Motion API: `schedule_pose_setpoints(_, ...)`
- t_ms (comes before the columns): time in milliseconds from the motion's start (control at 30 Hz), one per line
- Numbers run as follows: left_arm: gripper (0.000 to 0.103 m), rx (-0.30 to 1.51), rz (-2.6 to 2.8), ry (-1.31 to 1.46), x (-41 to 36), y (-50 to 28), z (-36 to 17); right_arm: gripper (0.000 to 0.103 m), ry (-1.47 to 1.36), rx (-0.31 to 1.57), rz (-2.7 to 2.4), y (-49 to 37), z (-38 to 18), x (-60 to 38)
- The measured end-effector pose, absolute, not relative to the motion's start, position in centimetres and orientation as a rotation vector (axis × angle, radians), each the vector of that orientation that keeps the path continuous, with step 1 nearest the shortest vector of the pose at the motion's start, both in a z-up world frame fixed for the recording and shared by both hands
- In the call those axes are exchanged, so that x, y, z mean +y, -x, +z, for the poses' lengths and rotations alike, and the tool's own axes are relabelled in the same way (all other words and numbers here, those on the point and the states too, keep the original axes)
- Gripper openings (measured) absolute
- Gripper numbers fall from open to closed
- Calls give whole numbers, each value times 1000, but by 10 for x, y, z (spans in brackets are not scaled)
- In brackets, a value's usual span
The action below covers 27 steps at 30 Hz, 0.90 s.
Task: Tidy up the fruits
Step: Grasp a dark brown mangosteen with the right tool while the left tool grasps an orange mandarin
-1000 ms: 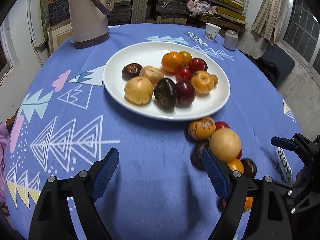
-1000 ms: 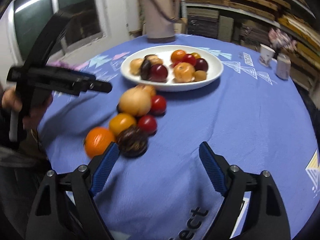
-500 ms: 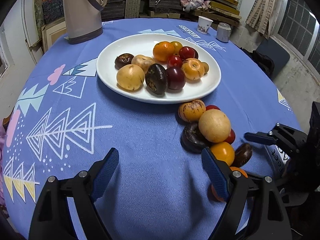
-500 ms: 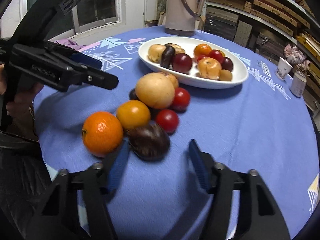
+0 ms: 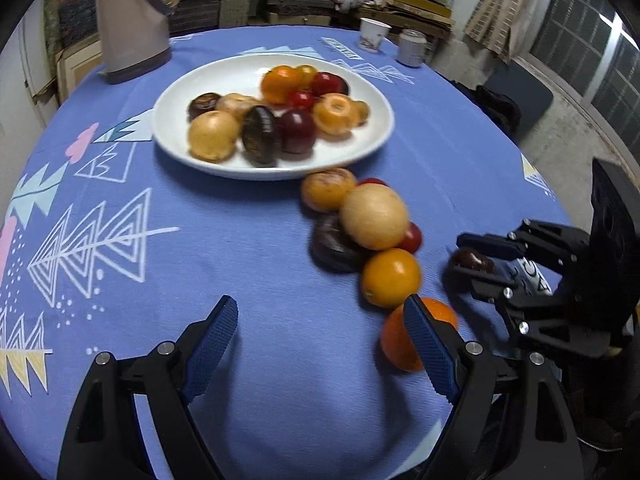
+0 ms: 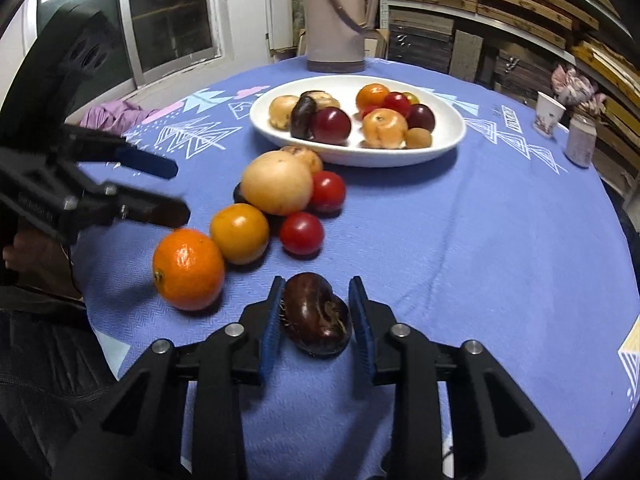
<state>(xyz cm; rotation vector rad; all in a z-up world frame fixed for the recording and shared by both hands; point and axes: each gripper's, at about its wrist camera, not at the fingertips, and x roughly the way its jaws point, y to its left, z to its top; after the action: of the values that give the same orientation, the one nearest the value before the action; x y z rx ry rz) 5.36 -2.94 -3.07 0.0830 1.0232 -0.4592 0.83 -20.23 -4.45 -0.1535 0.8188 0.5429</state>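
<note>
At the desk's (image 6: 500,240) near edge, the right tool (image 6: 316,312), tilted downward, has just been closing and now pinches a dark brown fruit (image 6: 316,314), while the left tool (image 5: 320,344) hangs wide open and empty beside an orange (image 5: 400,344), the white plate (image 6: 448,140) of fruit farther back.

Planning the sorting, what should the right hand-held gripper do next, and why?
Probably lift the dark brown fruit toward the white plate: the right hand-held gripper has just been closing and its pads now flank it on the cloth.
</note>
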Motion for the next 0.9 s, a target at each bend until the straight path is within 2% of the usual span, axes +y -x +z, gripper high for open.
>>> schedule_pose_setpoints(67, 92, 1014, -483, -86, -35, -50, -30, 31, 152, 817, 540, -7, -44, -205)
schedule_pose_setpoints(367, 92, 989, -530, -154, -56, -39, -27, 34, 188, 837, 555, 1, -52, -205)
schedule_pose_setpoints(733, 91, 1048, -597, -142, -80, -44, -47, 32, 191, 841, 539, 6, -50, -210)
schedule_pose_setpoints(767, 87, 1051, -585, -148, -82, -46, -49, 32, 185, 842, 540, 6, -50, -211)
schedule_pose_setpoints(800, 73, 1063, -580, -154, -83, -48, -52, 32, 179, 843, 542, 6, -50, -212)
schedule_pose_setpoints(900, 61, 1099, -608, -119, -82, -50, -57, 32, 167, 845, 534, 5, -50, -215)
